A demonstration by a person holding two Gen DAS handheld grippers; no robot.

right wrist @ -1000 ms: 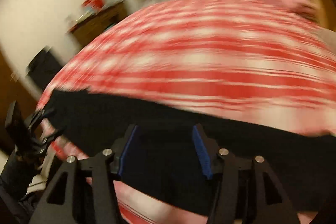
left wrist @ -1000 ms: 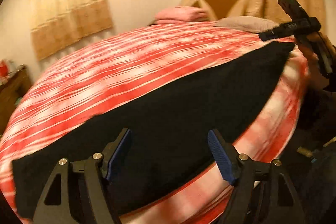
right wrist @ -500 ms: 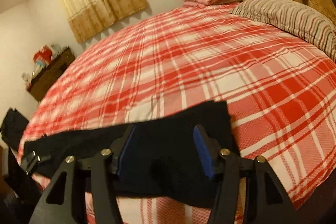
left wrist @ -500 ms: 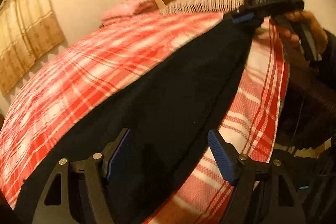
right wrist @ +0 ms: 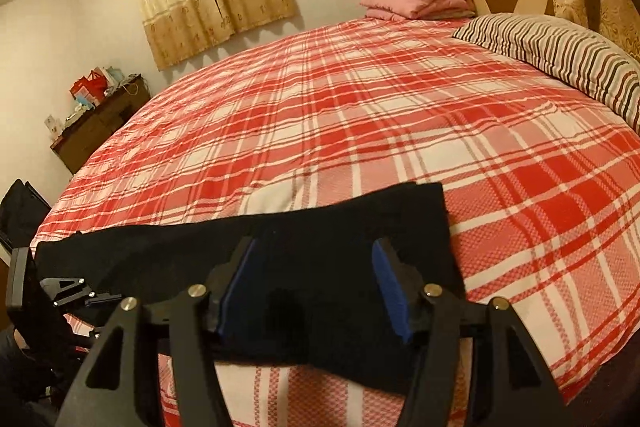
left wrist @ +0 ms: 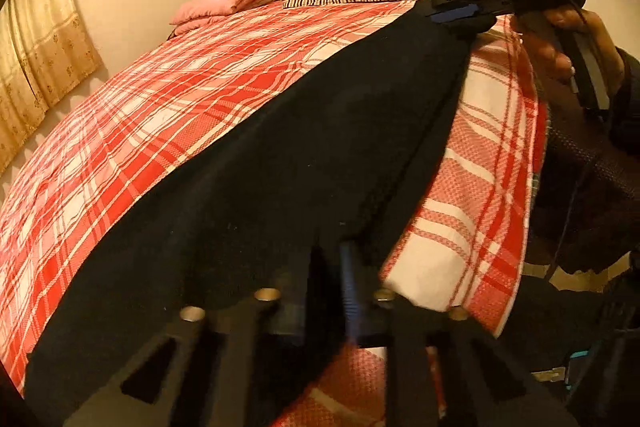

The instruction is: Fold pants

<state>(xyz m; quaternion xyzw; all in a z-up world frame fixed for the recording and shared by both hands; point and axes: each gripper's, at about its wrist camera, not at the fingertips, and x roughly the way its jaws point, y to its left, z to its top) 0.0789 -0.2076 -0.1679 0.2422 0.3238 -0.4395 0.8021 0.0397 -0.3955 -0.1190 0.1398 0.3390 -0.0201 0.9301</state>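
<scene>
Black pants (left wrist: 248, 195) are spread along the near edge of the plaid bed (right wrist: 360, 115). L gripper (left wrist: 332, 279) jaws have just been closing and are pinched on the pants' edge. R gripper (right wrist: 316, 291) jaws have just been opening and are held apart over the fabric's other end.

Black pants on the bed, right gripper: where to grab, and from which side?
Probably the near long edge of the pants, close to the short end toward the striped pillow, coming from the near side of the bed, angled down. The pants lie flat, so only an edge offers a pinch. The right gripper is open over that end.
</scene>
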